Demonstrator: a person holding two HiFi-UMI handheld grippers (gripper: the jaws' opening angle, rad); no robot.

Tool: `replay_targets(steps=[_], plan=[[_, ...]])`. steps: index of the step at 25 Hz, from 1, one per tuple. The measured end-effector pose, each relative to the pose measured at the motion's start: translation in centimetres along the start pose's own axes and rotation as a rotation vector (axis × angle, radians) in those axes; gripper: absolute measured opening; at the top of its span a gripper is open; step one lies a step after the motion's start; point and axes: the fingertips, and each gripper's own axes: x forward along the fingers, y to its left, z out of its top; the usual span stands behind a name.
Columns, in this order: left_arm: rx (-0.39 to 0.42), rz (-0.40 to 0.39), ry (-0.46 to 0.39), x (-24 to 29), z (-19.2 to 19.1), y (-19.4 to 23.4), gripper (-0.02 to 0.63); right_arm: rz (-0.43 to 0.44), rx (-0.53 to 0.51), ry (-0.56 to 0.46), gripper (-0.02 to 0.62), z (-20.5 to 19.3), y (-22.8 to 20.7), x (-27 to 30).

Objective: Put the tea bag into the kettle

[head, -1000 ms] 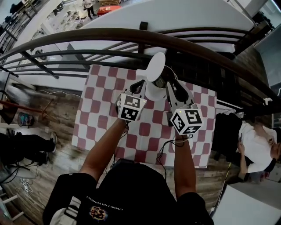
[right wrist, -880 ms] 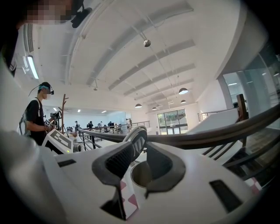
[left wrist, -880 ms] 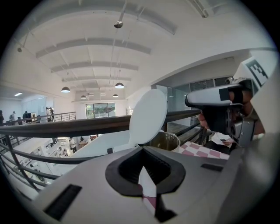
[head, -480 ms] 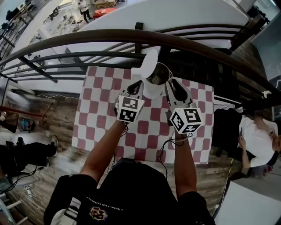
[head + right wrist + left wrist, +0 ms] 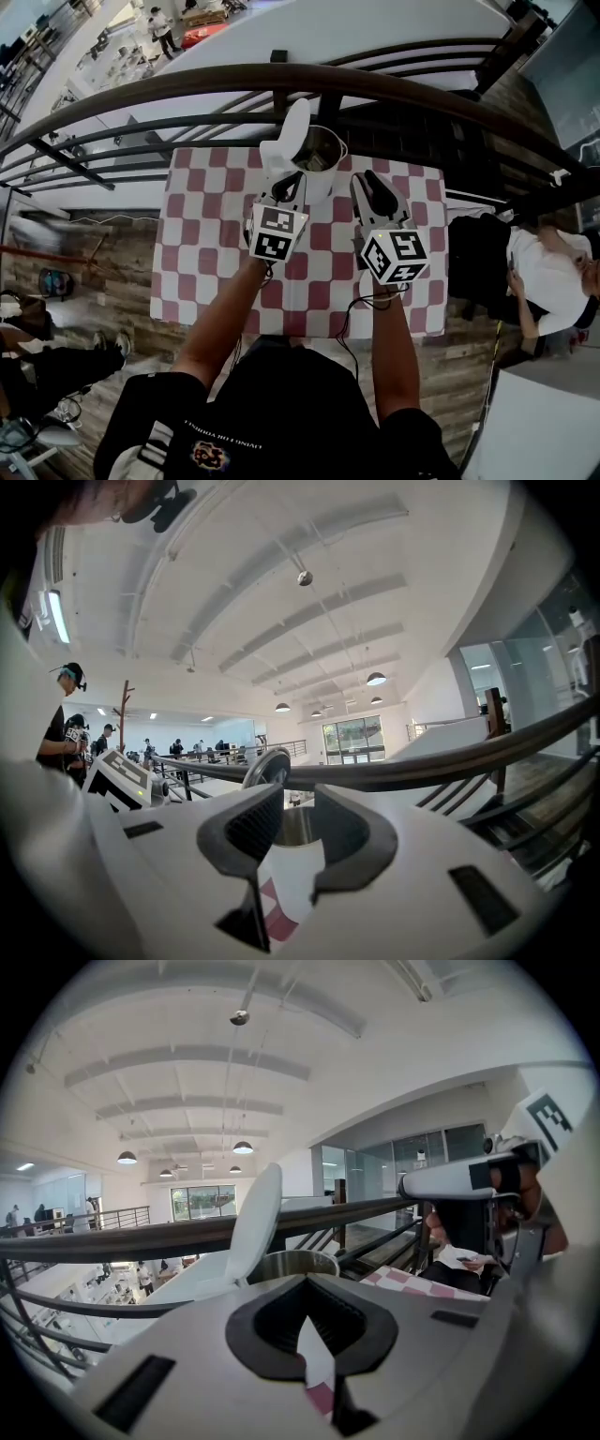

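A white kettle [image 5: 319, 157] with a steel inside stands at the far edge of the checked table [image 5: 202, 253], its lid [image 5: 292, 127] raised upright. My left gripper [image 5: 286, 186] sits just short of it on the near left, and my right gripper [image 5: 375, 192] on the near right. In the left gripper view the kettle rim [image 5: 291, 1265] and lid [image 5: 253, 1232] rise just beyond my left gripper [image 5: 305, 1282], whose pads meet with nothing between them. In the right gripper view a narrow gap shows between the pads of my right gripper [image 5: 298, 803], with the kettle [image 5: 295, 825] behind. No tea bag shows in any view.
A dark curved railing [image 5: 281, 80] runs right behind the table, with a drop to a lower floor beyond it. A person [image 5: 548, 291] sits off the table's right side. Wooden floor surrounds the table.
Both grippers have drawn back a little from the kettle toward me. The head view has shifted, so the table and kettle sit further left and up.
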Motion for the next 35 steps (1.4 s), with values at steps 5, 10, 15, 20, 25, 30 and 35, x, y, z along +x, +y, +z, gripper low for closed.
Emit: replay_targets(steps=[5, 10, 15, 20, 25, 30, 35], plan=[[0.025, -0.065, 0.000, 1.0, 0.3, -3.8, -0.001, -0.077, 0.011, 0.006, 0.109, -0.8, -2.6, -3.3], [0.057, -0.147, 0.005, 2.0, 0.3, -8.5, -0.001, -0.176, 0.035, 0.027, 0.109, -2.5, -5.9, -7.5], [0.112, -0.230, 0.030, 2.8, -0.3, -13.5, -0.001, -0.273, 0.079, 0.060, 0.109, -4.9, -8.6, -12.1], [0.147, -0.305, 0.058, 3.4, -1.4, -18.2, 0.000, -0.351, 0.117, 0.086, 0.109, -7.3, -10.7, -16.1], [0.183, -0.374, 0.086, 3.7, -2.6, -22.4, 0.000, -0.416, 0.152, 0.119, 0.109, -10.1, -12.2, -19.8], [0.218, -0.449, 0.124, 3.8, -4.3, -26.0, 0.000, -0.484, 0.211, 0.157, 0.109, -13.3, -13.0, -23.1], [0.248, -0.521, 0.180, 4.0, -7.2, -29.2, -0.001, -0.532, 0.257, 0.198, 0.109, -16.5, -13.4, -25.6]])
